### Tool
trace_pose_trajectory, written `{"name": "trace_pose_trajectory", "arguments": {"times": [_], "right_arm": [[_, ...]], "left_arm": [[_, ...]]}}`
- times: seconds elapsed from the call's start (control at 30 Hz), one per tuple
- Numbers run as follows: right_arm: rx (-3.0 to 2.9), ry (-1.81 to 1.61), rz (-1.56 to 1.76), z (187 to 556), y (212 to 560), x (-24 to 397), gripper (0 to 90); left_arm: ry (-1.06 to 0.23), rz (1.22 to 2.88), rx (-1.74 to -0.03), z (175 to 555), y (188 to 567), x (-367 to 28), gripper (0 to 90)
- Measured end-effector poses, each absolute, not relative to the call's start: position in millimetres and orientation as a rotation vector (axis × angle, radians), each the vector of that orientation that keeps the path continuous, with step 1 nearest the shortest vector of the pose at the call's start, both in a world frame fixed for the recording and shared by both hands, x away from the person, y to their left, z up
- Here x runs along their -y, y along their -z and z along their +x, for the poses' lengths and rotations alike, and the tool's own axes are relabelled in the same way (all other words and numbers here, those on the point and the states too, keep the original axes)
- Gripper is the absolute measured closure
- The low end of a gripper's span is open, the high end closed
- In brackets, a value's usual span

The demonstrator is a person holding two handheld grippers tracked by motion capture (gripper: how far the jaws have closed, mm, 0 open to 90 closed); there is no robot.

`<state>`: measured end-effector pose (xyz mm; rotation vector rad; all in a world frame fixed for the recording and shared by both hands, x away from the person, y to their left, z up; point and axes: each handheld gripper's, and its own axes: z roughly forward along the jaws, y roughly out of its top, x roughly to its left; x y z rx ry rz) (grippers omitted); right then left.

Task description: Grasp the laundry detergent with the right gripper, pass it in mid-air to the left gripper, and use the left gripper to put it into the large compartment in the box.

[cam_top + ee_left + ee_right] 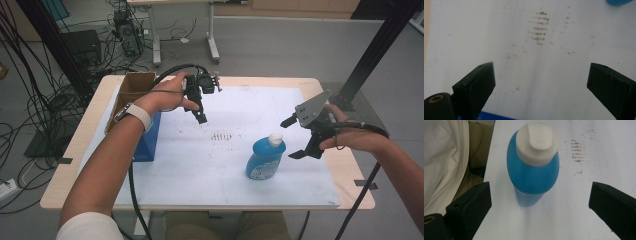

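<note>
Blue plastic bottle with a white flip-top cap stands upright on the white sheet covering the tabletop, right of centre and toward the near edge. Right claw hovers just to the bottle's right, jaws spread wide, nothing between them. In the right gripper view the bottle sits centred between the two black jaws but farther along, not yet in their span.

Left claw is held above the far-left part of the sheet, jaws apart and empty; below it only the brown smudges on the sheet.

Step in hand, as judged: right claw closing in to grasp the bottle. Advise: keep the jaws level and centred, advance until the pads flank the blue body below the cap, then close. The cap is tapered and would likely slip. Body looks rounded, though its cross-section is hard to read here; squeeze across the narrower faces. Avoid nudging it over on approach.
</note>
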<state>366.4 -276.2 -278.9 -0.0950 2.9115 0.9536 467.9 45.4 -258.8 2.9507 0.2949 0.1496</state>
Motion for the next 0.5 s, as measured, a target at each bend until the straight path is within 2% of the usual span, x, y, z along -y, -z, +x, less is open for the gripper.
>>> {"name": "trace_pose_trajectory", "arguments": {"times": [0.5], "right_arm": [[-2.908,-1.022,-0.110,367.1,297.7,279.1,5.0]], "left_arm": [[-0.156,2.955,-0.287,468.2,258.6,-44.4,8.5]]}}
